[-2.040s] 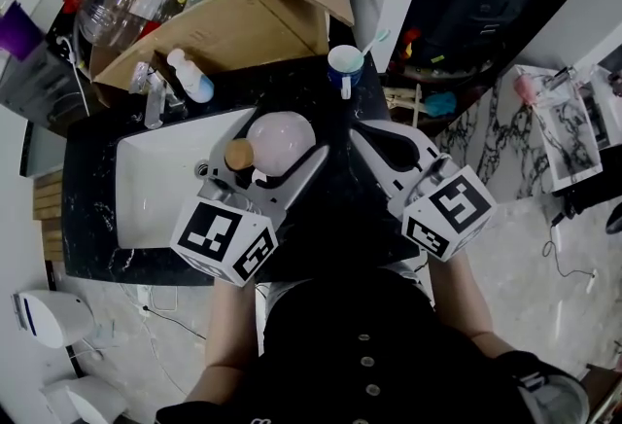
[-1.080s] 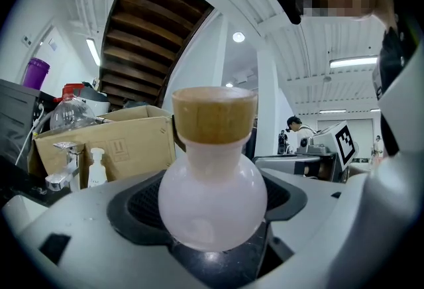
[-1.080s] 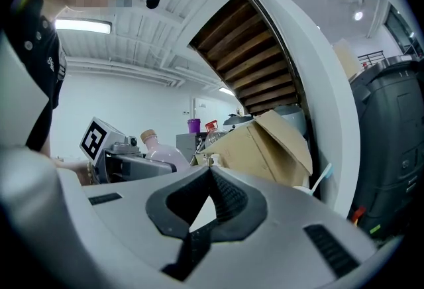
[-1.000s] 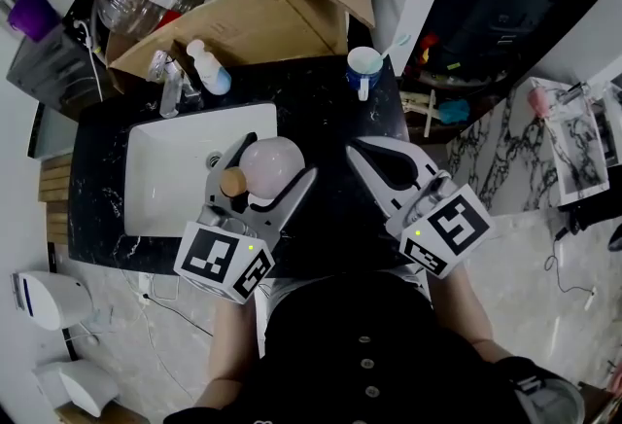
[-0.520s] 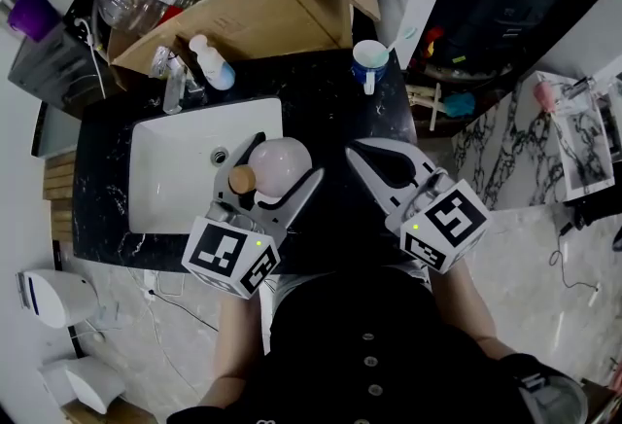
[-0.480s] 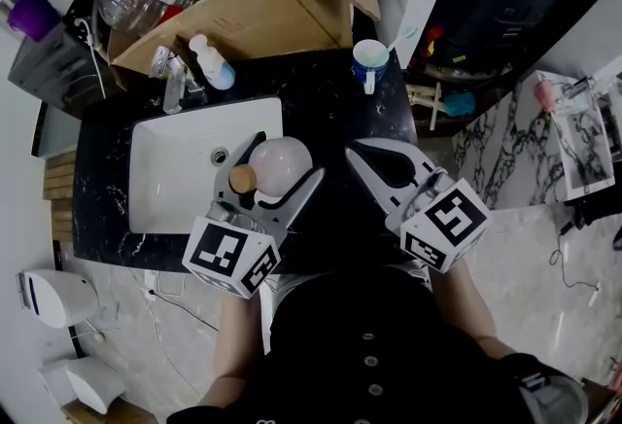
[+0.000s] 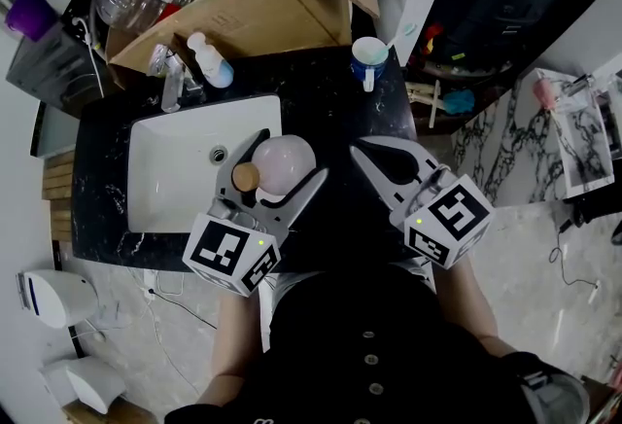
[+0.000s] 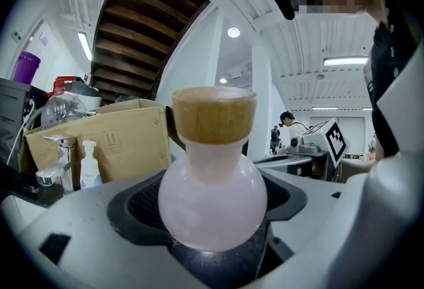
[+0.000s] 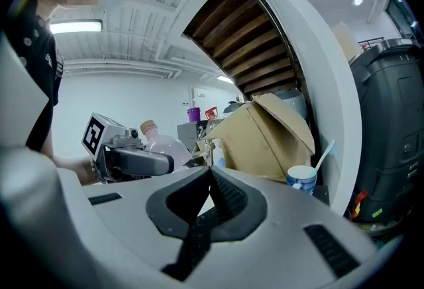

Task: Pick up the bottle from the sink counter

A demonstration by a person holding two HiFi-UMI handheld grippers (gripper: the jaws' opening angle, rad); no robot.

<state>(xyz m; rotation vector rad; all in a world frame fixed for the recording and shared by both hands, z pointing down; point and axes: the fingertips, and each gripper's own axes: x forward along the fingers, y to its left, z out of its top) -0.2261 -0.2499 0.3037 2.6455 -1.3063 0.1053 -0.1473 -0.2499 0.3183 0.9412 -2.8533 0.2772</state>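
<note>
While the person stands at the black counter (image 7: 321,91), the left tool (image 7: 289,156) has its jaws clamped on a round, pale pink bottle (image 7: 280,166). The bottle's bulb sits squarely between the two jaws, pressed against the dark pads on either side, and fills most of the gap. In the left gripper view the bottle (image 8: 212,195) stands upright in the grip, its tan, wood-coloured cap (image 8: 213,114) rising above the jaws. From the head view the cap lies toward the left jaw. The bottle is over the near corner of the white sink (image 7: 170,169), where basin meets counter; whether its base is clear of the surface I cannot tell.

Just to the right of it, apart from the bottle, the right tool (image 7: 362,152) has its jaws pressed together with nothing between them, as the right gripper view (image 9: 211,178) makes plain.

Ahead of the left tool, across the basin, stand a chrome faucet (image 7: 172,87) and a white pump bottle (image 7: 209,60), with an open cardboard box (image 7: 253,18) behind them. Ahead of the right tool, near the counter's back edge, sits a blue-and-white mug (image 7: 369,57).
</note>
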